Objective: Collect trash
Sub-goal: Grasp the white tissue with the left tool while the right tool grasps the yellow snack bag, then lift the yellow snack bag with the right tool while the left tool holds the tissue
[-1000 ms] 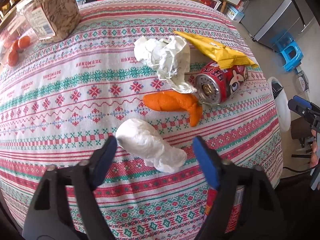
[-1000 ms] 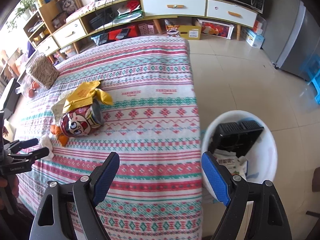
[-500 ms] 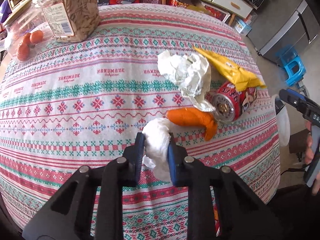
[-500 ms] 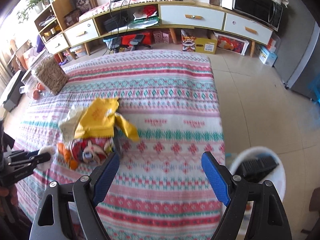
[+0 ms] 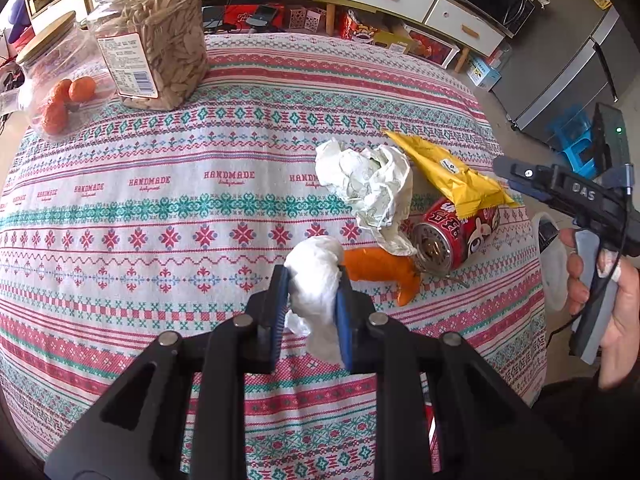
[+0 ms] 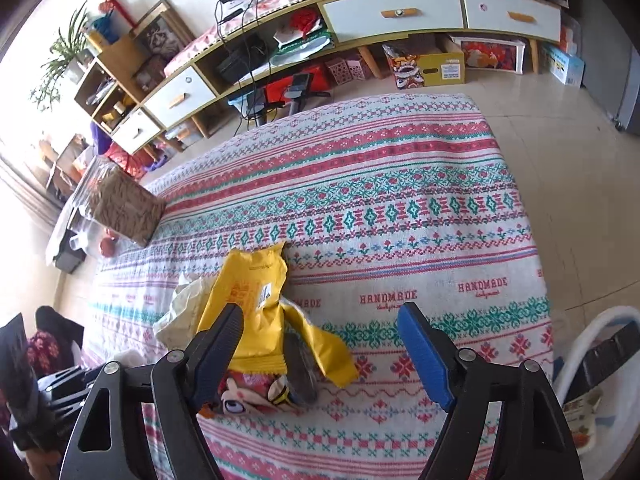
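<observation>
My left gripper (image 5: 310, 280) is shut on a white crumpled tissue (image 5: 316, 280) and holds it just above the patterned tablecloth (image 5: 160, 208). Behind it lie an orange peel (image 5: 380, 268), a crumpled white paper (image 5: 368, 192), a red can (image 5: 452, 232) on its side and a yellow snack wrapper (image 5: 448, 172). My right gripper (image 6: 324, 332) is open and empty, hovering over the yellow wrapper (image 6: 252, 304) and the red can (image 6: 256, 394). The right gripper also shows in the left wrist view (image 5: 560, 188). A white trash bin (image 6: 592, 364) stands on the floor at the table's right edge.
A clear jar of seeds (image 5: 156, 36) and a jar with orange fruit (image 5: 56, 84) stand at the table's far left corner. A low cabinet with drawers (image 6: 392, 12) lines the wall. Tiled floor (image 6: 560, 120) lies to the table's right.
My left gripper closed on the white tissue and lifted it slightly. My right gripper swung from the trash bin toward the yellow wrapper and can, staying open.
</observation>
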`<state>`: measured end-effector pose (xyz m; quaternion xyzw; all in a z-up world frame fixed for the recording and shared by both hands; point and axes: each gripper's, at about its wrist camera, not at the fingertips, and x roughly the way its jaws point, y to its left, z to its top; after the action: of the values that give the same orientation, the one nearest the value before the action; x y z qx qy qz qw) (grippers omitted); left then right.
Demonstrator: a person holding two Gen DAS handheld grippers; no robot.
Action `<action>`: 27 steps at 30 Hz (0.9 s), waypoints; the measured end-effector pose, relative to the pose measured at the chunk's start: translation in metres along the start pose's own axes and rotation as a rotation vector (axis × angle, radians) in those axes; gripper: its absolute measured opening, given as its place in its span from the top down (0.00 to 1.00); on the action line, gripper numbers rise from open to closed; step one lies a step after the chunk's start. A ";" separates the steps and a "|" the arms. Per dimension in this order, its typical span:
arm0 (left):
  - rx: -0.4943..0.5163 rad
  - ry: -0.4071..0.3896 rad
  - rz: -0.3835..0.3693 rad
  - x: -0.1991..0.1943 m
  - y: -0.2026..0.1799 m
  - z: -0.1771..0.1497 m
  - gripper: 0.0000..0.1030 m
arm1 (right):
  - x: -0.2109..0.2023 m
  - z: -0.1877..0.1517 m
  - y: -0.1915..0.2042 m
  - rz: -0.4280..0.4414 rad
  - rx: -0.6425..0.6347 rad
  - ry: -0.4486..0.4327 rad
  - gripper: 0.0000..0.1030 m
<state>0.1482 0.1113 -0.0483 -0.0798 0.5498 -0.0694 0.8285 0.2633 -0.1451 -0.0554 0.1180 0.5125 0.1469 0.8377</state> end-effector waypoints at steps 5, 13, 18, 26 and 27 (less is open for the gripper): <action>-0.001 -0.003 -0.001 -0.002 -0.002 0.003 0.77 | 0.010 -0.001 -0.010 0.004 0.034 0.032 0.40; -0.008 0.002 0.002 0.002 -0.002 0.005 0.77 | 0.014 -0.005 -0.013 0.058 0.052 0.063 0.66; -0.016 -0.001 -0.001 0.002 -0.002 0.004 0.77 | 0.002 -0.004 -0.012 0.077 0.071 0.047 0.62; -0.045 0.008 -0.017 0.003 0.005 0.005 0.77 | 0.004 -0.004 -0.003 0.068 0.050 0.041 0.31; -0.044 0.011 -0.017 0.004 0.005 0.004 0.77 | 0.006 -0.003 -0.008 0.060 0.077 0.044 0.31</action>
<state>0.1534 0.1151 -0.0514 -0.1026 0.5550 -0.0649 0.8230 0.2640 -0.1501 -0.0643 0.1623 0.5325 0.1547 0.8162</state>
